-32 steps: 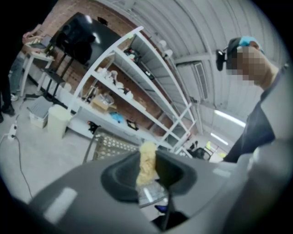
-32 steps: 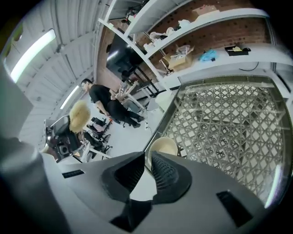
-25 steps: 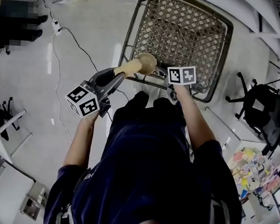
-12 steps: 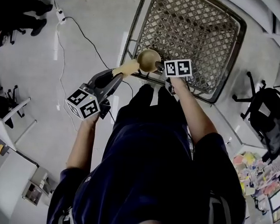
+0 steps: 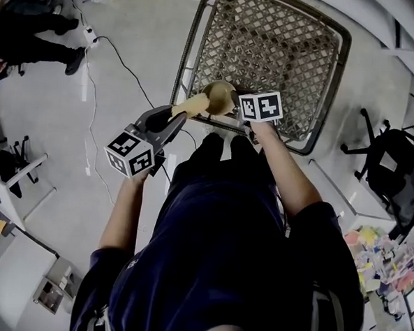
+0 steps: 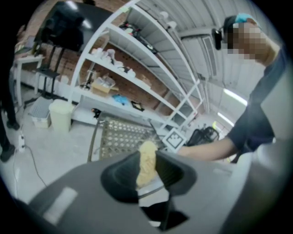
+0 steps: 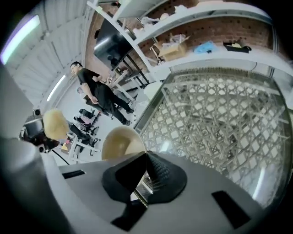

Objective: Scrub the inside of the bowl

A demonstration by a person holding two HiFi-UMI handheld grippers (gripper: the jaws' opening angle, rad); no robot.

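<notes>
Pinching the rim of the round tan bowl point(image 7: 120, 142), my right gripper point(image 7: 145, 154) has just closed, steadying it above the grey wire-mesh cart point(image 5: 284, 47); my left gripper point(image 6: 147, 160), clamped on a yellow sponge point(image 6: 146, 165), hovers by that cart's near corner to scrub.

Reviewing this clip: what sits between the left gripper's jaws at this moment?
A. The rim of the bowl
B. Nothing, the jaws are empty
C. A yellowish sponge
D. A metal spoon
C: in the left gripper view, the left gripper has its jaws pressed against both sides of a yellowish sponge, which sticks out past their tips.
</notes>
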